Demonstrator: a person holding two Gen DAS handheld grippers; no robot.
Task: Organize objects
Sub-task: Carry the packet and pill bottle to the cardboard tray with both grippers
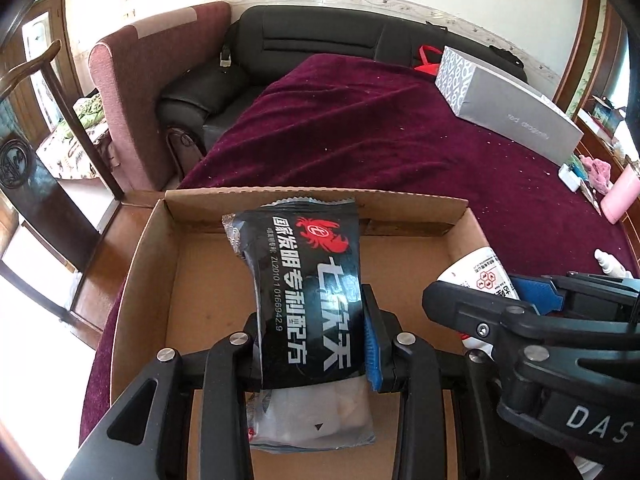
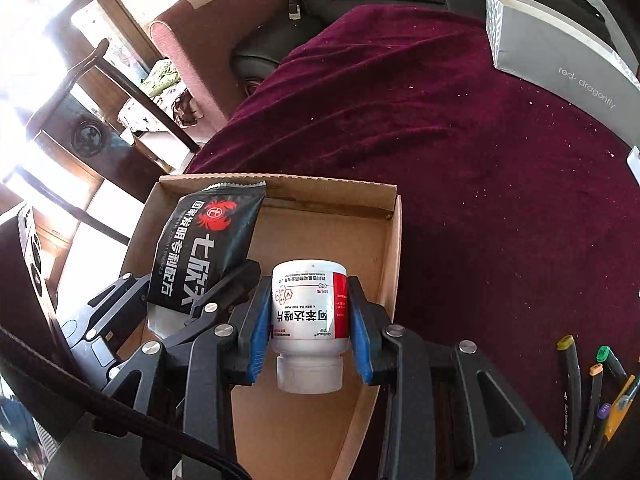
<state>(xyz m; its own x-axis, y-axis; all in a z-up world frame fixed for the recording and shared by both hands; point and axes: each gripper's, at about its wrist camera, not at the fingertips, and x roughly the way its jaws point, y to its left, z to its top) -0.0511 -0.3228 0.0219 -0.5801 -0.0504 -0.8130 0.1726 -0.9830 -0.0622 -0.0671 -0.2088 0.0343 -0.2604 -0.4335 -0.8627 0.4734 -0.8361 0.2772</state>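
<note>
Left wrist view: we see left gripper (image 1: 312, 344) jaws squeezing black packet (image 1: 304, 292) over cardboard box (image 1: 160, 248) on tabletop.

Right wrist view: we see right gripper (image 2: 308, 334) jaws pinching white bottle (image 2: 308, 312), cap toward us, above same box (image 2: 390, 248); pens (image 2: 592, 392) lie nearby.

Each camera sits just behind its own fingers, looking forward and steeply down, close above the open cardboard box (image 1: 304, 206).

The left wrist view rides on the left hand-held gripper (image 1: 312, 342), over the box's left half, with the right hand-held gripper (image 1: 484, 300) entering at its right.

The right wrist view rides over the box's (image 2: 394, 240) right half, facing the same way.

Both share the box, the maroon cloth (image 1: 380, 132) ahead and the grey carton (image 2: 560, 56) far right.
</note>
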